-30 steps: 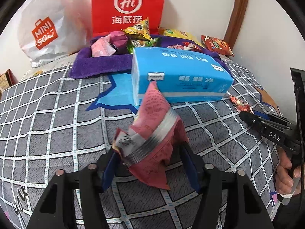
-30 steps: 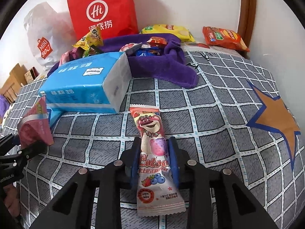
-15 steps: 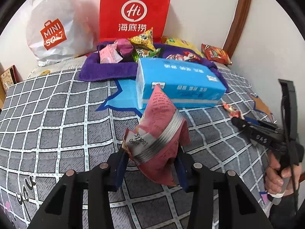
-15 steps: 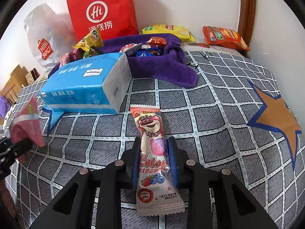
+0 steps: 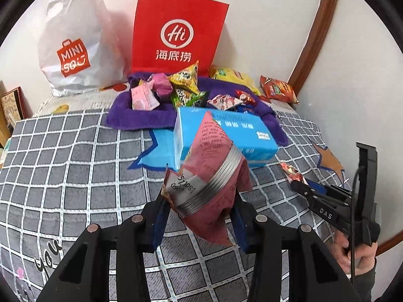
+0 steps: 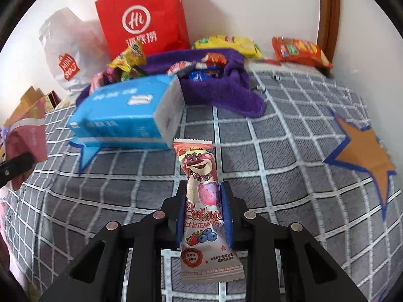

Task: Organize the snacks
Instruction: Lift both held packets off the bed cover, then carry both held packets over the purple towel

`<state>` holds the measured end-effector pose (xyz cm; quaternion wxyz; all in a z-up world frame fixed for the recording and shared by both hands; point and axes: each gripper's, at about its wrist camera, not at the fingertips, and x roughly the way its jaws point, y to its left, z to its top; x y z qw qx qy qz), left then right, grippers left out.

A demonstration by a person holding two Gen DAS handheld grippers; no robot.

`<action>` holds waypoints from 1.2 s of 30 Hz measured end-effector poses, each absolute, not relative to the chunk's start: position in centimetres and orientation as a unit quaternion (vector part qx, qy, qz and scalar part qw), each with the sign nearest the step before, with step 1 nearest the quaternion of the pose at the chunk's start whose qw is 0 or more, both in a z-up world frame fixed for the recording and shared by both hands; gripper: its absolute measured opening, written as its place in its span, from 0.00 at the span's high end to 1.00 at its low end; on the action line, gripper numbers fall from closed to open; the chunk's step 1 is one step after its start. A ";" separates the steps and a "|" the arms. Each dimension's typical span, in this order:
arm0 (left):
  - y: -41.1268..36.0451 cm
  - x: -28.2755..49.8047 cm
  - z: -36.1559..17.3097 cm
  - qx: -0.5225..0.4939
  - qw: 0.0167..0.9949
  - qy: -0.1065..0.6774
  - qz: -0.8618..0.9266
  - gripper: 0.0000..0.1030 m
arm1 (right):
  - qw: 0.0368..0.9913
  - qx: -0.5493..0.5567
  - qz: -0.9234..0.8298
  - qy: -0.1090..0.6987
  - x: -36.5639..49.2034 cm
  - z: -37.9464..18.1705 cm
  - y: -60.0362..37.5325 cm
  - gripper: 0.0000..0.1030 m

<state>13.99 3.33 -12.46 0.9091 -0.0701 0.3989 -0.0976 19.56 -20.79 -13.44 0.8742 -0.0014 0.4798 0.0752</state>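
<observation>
Left gripper (image 5: 199, 222) fingers clamp a light, crinkly pink snack bag (image 5: 210, 176) mid-body above the bed (image 5: 63, 163); right gripper (image 6: 202, 212) pinches the slippery Lotso packet (image 6: 204, 206).

In the left wrist view, the white plastic bag (image 5: 75, 42) at upper left bears an orange logo reading "MINI SO". Beside it, the red paper bag (image 5: 178, 29) shows a white circle with "Hi" above the characters "海底捞". The pink snack packet (image 5: 209, 176) at centre carries printed digits, partly readable as "0909". At right, the black gripper arm (image 5: 325, 209) is marked "DAS". In the right wrist view, the bear-printed snack bar (image 6: 204, 201) at lower centre reads "Lotso"; its small print is unreadable.
</observation>
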 end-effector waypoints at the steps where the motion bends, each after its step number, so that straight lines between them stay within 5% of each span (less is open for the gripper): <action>1: 3.3 14.0 -12.2 -0.071 0.909 0.397 -0.100 0.59 | 0.878 -0.009 0.072 0.474 19.4 -12.7 -20.6 0.75; 36: 2.2 18.3 -3.5 -0.066 0.924 0.352 -0.131 0.59 | 0.910 0.015 0.086 0.404 22.5 -0.1 -18.2 0.75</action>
